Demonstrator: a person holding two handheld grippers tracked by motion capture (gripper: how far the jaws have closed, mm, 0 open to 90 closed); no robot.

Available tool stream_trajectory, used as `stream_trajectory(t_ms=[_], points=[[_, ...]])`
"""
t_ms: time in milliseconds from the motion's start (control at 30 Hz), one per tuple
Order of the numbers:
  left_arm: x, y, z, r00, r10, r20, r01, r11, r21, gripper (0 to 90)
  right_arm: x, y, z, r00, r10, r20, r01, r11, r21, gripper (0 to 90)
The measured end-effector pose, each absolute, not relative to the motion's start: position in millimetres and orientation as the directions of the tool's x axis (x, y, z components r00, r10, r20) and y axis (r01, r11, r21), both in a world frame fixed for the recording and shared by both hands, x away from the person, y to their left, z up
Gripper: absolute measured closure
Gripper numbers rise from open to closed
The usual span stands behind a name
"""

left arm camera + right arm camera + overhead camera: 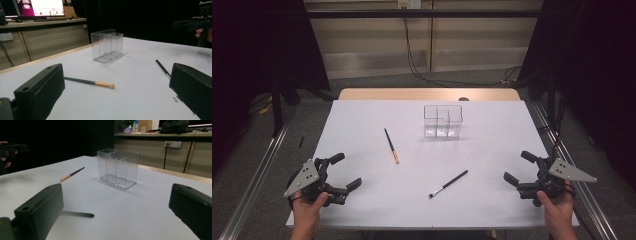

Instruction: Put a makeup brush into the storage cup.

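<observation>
Both grippers, left gripper (343, 173) and right gripper (518, 167), rest open and empty at the near edge; likely next, each reaches for a brush (391, 145), then the clear holder (442, 121).

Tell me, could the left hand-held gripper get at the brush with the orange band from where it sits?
Probably yes. The left hand-held gripper has its jaws wide open and holds nothing, and only bare white table lies between it and the orange-banded brush.

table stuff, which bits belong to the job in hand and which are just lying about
Job:
clear plastic three-compartment organiser
black brush with orange ferrule
all-black brush

Lying about:
monitor on the side desk
dark bundle on the far counter
</observation>
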State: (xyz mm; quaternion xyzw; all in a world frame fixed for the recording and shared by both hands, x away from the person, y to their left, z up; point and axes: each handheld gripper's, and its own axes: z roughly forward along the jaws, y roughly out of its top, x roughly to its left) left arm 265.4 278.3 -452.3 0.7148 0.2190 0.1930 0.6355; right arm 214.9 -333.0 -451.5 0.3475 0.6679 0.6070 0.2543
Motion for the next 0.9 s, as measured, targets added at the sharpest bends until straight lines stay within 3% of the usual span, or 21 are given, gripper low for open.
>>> stream_trajectory(t_ms=[900], points=[[281.4, 256.4, -445.2, 0.836, 0.549, 0.024, 0.061, -0.136, 0.989, 0.0, 218.7, -328.5, -450.7, -0.653, 0.753, 0.079, 0.146, 0.023, 0.989, 0.0]])
